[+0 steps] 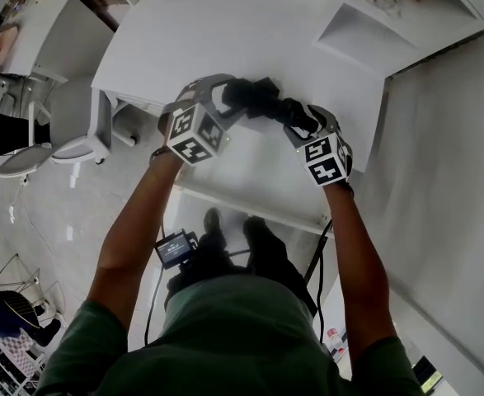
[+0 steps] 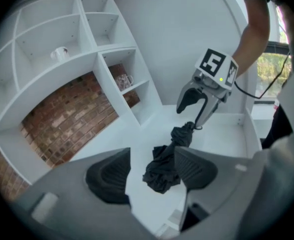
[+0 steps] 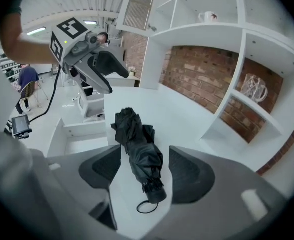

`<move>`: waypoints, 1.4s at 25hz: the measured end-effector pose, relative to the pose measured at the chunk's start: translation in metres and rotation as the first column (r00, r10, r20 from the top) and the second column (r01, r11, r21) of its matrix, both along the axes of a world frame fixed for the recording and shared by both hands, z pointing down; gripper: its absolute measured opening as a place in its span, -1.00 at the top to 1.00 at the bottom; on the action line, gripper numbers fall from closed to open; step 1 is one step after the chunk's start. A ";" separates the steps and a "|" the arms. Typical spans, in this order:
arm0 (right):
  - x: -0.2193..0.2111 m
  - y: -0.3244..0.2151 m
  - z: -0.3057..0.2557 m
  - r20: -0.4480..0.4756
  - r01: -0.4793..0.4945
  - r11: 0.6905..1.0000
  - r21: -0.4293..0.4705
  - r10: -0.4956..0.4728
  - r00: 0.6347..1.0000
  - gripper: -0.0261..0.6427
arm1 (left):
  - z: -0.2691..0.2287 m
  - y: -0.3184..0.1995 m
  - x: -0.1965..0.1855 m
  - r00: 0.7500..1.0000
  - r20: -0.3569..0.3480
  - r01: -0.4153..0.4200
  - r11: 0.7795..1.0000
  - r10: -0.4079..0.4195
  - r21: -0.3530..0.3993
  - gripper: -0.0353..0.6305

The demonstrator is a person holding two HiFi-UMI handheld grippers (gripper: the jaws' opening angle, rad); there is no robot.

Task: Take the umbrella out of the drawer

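- A bright white tabletop (image 1: 225, 31) fills the scene, seen from above. A white shelf unit (image 2: 101, 54) rises at its far right corner, with a red brick wall (image 2: 71, 119) showing through the open back.
- The black folded umbrella (image 3: 139, 154) lies flat on the tabletop close to its near edge. It is out of the drawer (image 1: 250, 206), which stands pulled out just below that edge.
- The umbrella lies between the two grippers. Its handle end, with a thin wrist loop resting on the tabletop, is nearest the right gripper (image 3: 142, 164). Its crumpled canopy end is nearest the left gripper (image 2: 151, 160).
- The right gripper's fingers are spread wide. The umbrella shows in the gap between them, lying on the tabletop and untouched on either side.
- The left gripper's fingers are partly apart. The canopy end shows in the gap, close beside one finger, with neither finger pressing on it.
- The two grippers face each other along the umbrella, both tilted downward.
- On the shelves, a clear glass vessel (image 3: 254, 89) stands in a lower compartment, and a white cup (image 3: 207, 17) stands on an upper shelf.
- A grey chair (image 1: 68, 130) stands on the pale floor (image 1: 85, 213) off the tabletop's left end.
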State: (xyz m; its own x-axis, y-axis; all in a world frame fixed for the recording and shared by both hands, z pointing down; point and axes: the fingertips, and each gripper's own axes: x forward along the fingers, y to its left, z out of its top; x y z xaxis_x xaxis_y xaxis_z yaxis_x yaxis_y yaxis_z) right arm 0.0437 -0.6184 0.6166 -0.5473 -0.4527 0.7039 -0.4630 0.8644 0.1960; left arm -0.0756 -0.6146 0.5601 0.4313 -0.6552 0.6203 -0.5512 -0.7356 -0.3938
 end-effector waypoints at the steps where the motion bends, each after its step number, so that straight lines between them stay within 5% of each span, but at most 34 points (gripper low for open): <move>1: -0.004 0.002 -0.014 0.026 -0.002 1.000 0.022 0.001 1.000 0.04 | -0.011 0.004 -0.002 1.000 -0.009 0.000 1.000 0.000 0.018 0.09; 9: -0.040 0.049 -0.164 0.277 -0.031 0.976 0.216 -0.031 0.960 0.90 | -0.114 0.056 -0.027 0.996 -0.090 0.019 0.980 -0.001 0.200 0.66; 12: -0.049 0.073 -0.212 0.362 -0.047 0.966 0.256 -0.051 0.931 0.90 | -0.151 0.079 -0.040 0.990 -0.138 0.048 0.963 -0.012 0.266 0.88; 24: -0.065 0.163 -0.337 0.499 -0.088 0.940 0.330 -0.094 0.862 0.91 | -0.256 0.173 -0.108 0.970 -0.240 0.147 0.884 -0.041 0.443 0.88; 35: -0.087 0.225 -0.394 0.476 -0.068 0.910 0.408 -0.149 0.867 0.90 | -0.318 0.246 -0.138 0.930 -0.366 0.154 0.872 0.031 0.464 0.88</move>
